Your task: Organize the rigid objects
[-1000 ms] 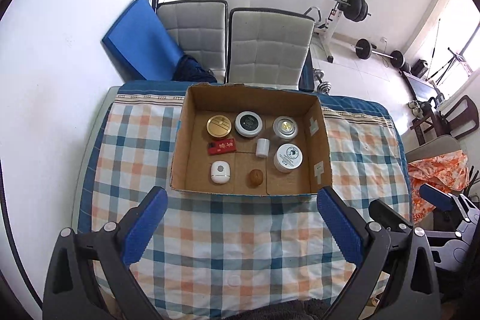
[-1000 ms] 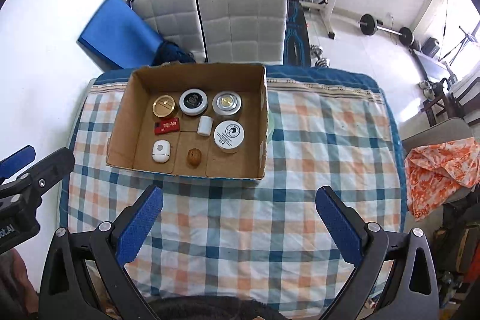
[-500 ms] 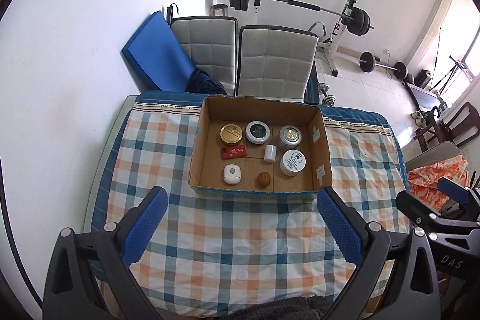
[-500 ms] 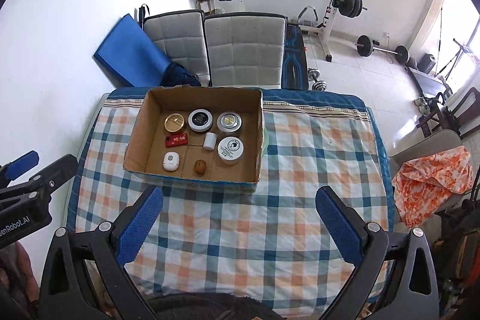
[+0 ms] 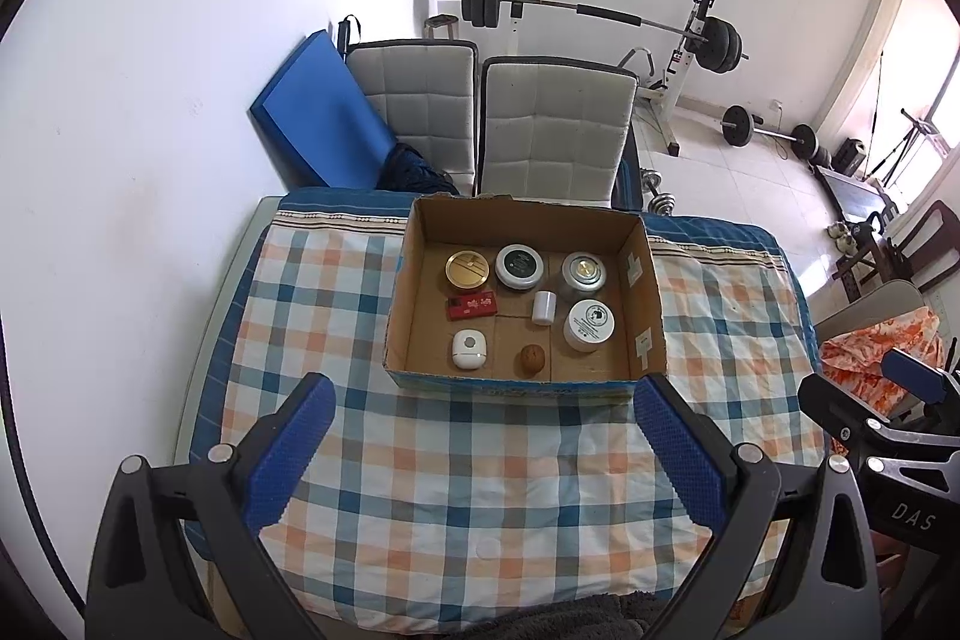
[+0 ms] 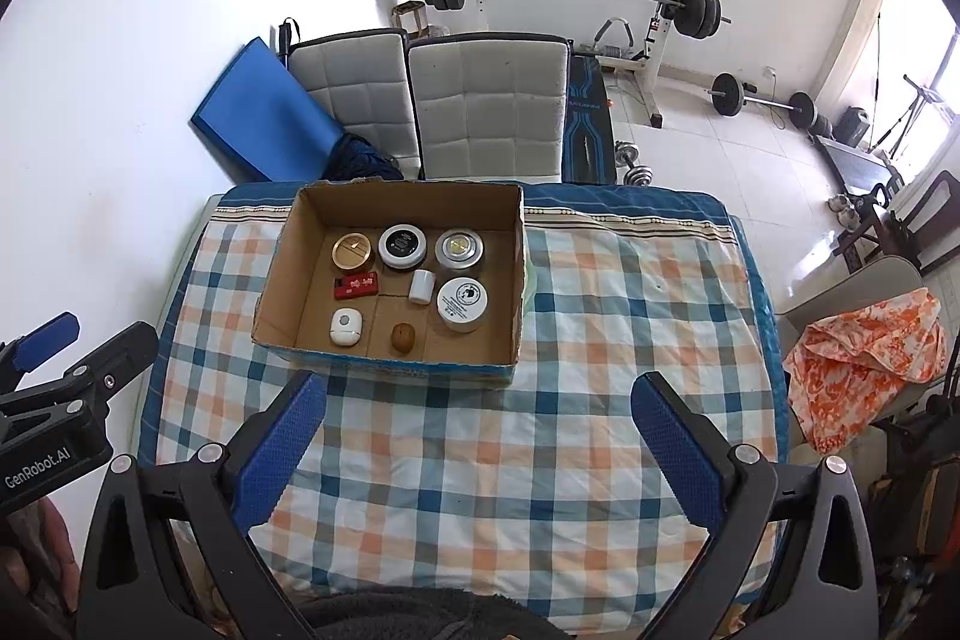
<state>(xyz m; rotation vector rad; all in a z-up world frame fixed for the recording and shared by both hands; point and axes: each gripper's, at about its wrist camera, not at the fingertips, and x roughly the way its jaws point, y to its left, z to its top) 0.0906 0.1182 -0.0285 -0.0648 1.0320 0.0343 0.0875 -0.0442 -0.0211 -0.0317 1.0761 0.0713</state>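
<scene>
**Eight small items in the box, both grippers wide and empty**

Left wrist view: the cardboard box (image 5: 651,307) sits on the checked tablecloth (image 5: 468,472), ahead of the left gripper (image 5: 480,439) and well apart from its blue fingertips (image 5: 288,451). The jaws stand spread wide, holding and touching nothing. Inside the box lie eight things: a gold tin (image 5: 467,270), a dark-lidded jar (image 5: 519,266) and a silver tin (image 5: 583,271) along the far row; a red card (image 5: 472,305), a small white cylinder (image 5: 545,307) and a white jar (image 5: 588,324) in the middle; a white oval case (image 5: 469,349) and one brown nut (image 5: 532,359) nearest. The right gripper shows partly at the right edge.

Right wrist view: the same box (image 6: 277,295) lies ahead and left of the right gripper (image 6: 480,427), well apart from it. Its jaws are likewise fully spread and empty above the cloth (image 6: 480,460). The same eight items count out here: three in the far row, three in the middle, two nearest. Two white padded chairs (image 6: 489,112) stand behind the table.
</scene>
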